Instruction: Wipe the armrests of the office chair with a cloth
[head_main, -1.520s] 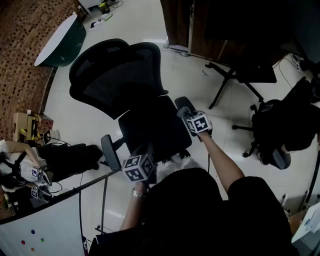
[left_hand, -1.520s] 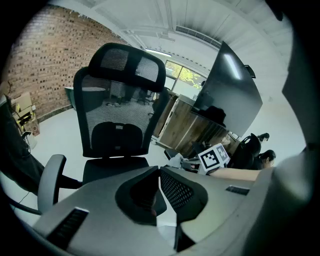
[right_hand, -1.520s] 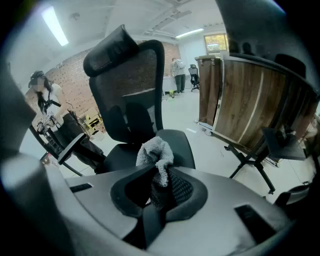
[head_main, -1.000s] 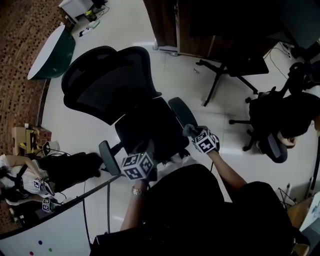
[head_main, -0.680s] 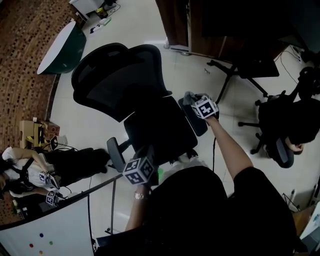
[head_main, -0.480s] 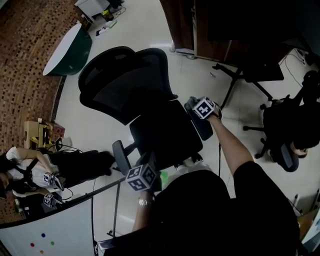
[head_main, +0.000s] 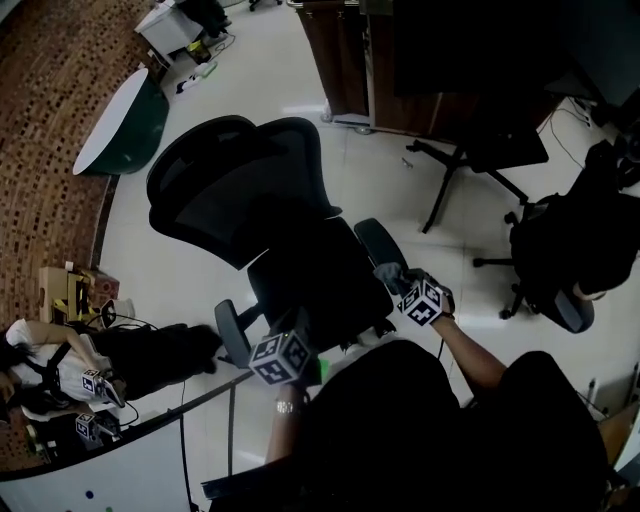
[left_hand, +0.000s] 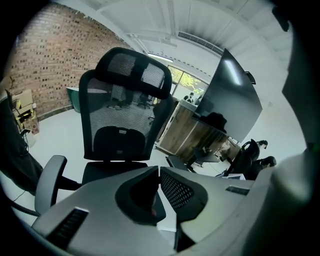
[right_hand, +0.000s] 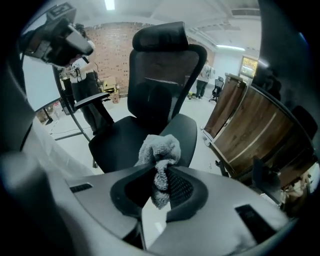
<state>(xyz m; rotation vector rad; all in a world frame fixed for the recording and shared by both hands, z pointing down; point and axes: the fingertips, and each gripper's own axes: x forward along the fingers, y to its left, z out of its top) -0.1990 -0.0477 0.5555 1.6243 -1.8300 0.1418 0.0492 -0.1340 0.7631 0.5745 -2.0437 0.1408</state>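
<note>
Right claw (right_hand: 159, 176) tight around cloth (right_hand: 161, 148)

An office: a mesh office chair (head_main: 250, 190), another swivel chair (head_main: 560, 255) and a whiteboard (head_main: 100, 470).

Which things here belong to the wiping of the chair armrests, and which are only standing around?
For the job: office chair, armrest by the cloth, other armrest, cloth, right hand-held gripper shut on it.

Only standing around: second chair, wooden cabinet, round table, whiteboard, cardboard box.
</note>
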